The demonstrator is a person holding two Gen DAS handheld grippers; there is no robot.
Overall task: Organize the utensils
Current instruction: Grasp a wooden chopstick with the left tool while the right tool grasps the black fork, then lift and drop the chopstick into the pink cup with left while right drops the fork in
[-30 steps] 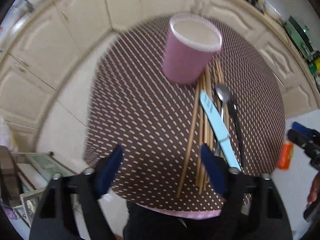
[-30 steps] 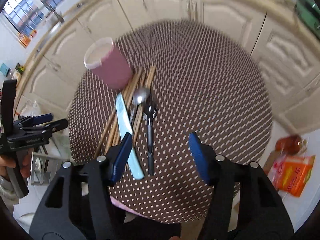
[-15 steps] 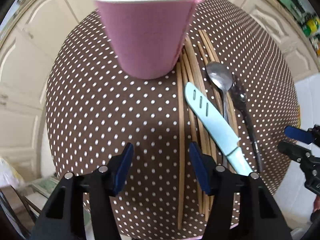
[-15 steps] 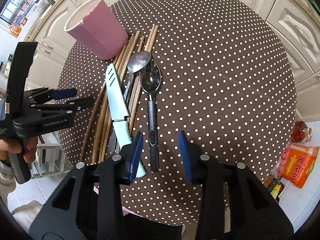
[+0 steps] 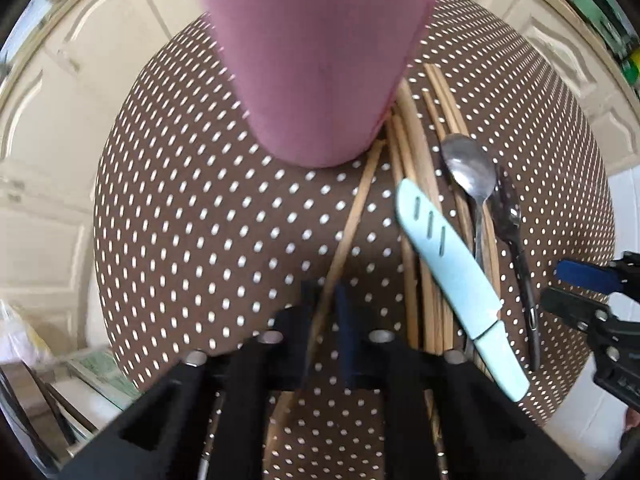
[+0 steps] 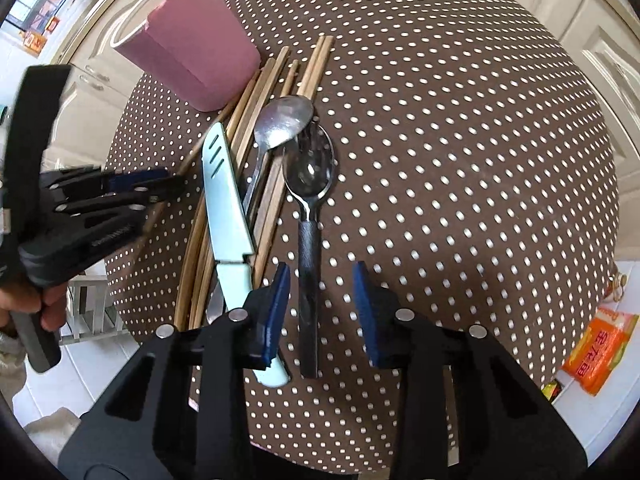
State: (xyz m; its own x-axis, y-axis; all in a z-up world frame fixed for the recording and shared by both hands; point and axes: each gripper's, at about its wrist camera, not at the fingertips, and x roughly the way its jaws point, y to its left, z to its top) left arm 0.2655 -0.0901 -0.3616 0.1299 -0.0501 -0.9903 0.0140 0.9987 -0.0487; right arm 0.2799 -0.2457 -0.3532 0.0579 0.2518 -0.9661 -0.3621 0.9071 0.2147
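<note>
In the left wrist view we see our left claw (image 5: 326,308) pressed nearly together, pinching a single wooden chopstick (image 5: 352,216) that runs up toward the pink cup (image 5: 316,64). The cup fills the 12 o'clock area and stands upright on the round brown polka-dot desk (image 5: 192,216). Only the right wrist view shows the hand (image 6: 28,304) gripping the left tool's handle at 9 o'clock, with small writing on the tool's black body too blurred to read.

In the right wrist view our right claw (image 6: 320,304) is spread apart, its blue pads on either side of the black-handled spoon (image 6: 309,216), not touching it. The spoon's bowl points to 12 o'clock. Just beside it toward 10 o'clock lies a silver spoon (image 6: 280,124) on a bundle of chopsticks (image 6: 308,68), and the pale blue knife (image 6: 226,208) rests across that bundle, blade tip toward the cup. At 4 o'clock, off the desk, we see an orange packet (image 6: 600,348) printed with characters we cannot make out. Cream cabinet doors (image 5: 48,128) surround the desk.
</note>
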